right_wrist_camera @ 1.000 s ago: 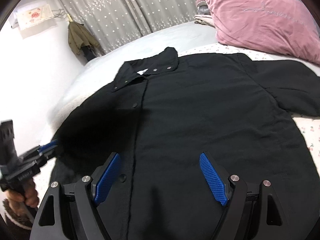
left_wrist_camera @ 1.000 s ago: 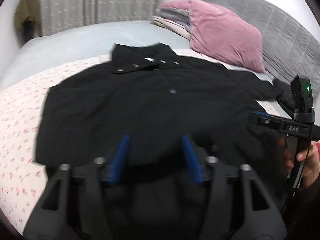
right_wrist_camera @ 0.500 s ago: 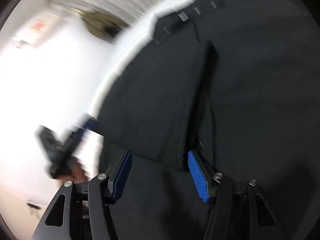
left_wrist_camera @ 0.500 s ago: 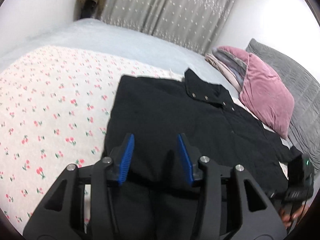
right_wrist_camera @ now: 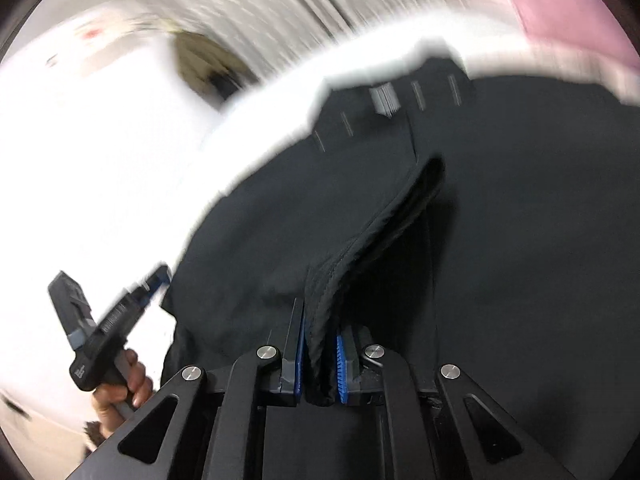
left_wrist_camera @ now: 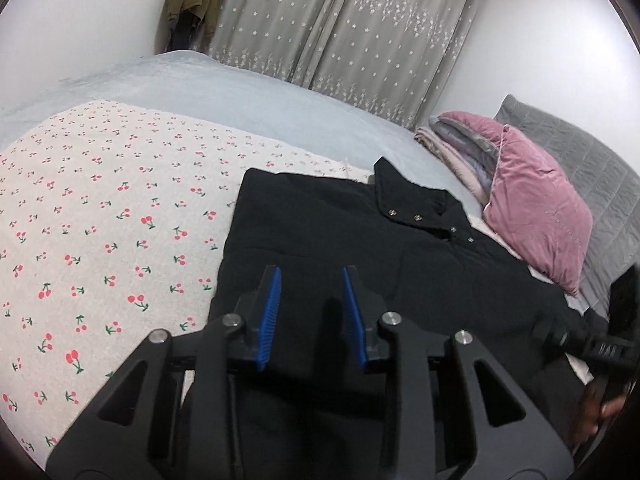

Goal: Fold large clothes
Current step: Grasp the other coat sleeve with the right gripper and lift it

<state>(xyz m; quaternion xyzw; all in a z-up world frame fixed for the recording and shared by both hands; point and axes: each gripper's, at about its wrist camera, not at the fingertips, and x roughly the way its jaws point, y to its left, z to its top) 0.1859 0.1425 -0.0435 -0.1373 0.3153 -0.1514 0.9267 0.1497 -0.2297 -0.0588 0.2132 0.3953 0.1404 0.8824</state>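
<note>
Right gripper is clenching a raised fold of the black jacket; left gripper, jaws narrowing but unclamped, is hovering over its near edge. Jacket is lying flat on the bed, pillow beyond.

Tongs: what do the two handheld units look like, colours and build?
Both alike: left tongs and right tongs are matte black, with cut-out triangular arms, silver pivot bolts and ribbed blue pads. From the right wrist view, the left has a black pistol-style handle with white lettering, too blurred to read.
</note>
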